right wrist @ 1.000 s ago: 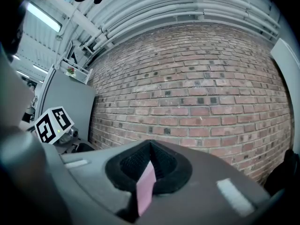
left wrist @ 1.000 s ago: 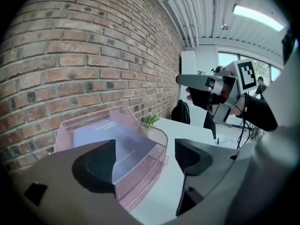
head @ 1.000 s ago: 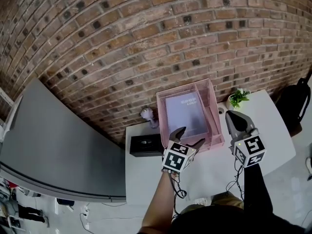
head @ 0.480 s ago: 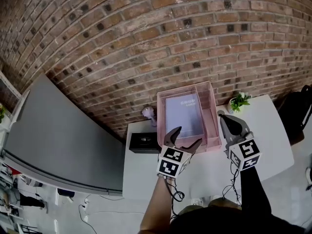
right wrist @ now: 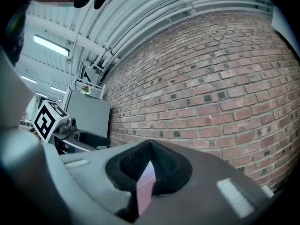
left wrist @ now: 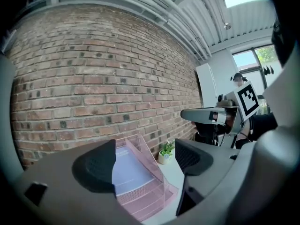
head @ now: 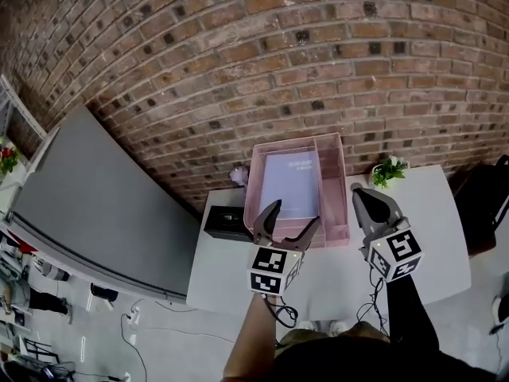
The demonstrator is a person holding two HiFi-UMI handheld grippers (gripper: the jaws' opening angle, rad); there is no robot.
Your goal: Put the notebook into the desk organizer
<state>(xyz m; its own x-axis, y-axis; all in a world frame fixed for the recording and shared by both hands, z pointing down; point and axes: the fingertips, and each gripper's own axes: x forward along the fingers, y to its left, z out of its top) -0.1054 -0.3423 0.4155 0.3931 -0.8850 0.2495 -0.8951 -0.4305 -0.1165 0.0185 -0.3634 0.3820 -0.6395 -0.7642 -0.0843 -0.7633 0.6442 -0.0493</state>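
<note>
Backing away, wide-open left gripper [head: 293,216] faces pink mesh desk organizer [head: 333,183], pale lilac notebook [head: 289,183] lengthwise inside; right gripper [head: 367,201] closed, empty.

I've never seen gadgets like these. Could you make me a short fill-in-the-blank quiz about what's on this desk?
The notebook lies inside the organizer, whose colour is ____.
The left gripper is open; the right gripper is ____.
Seen from the person, the plant stands on the organizer's ____ side.
The wall behind is built of ____.
Missing words: pink; shut; right; brick.
</note>
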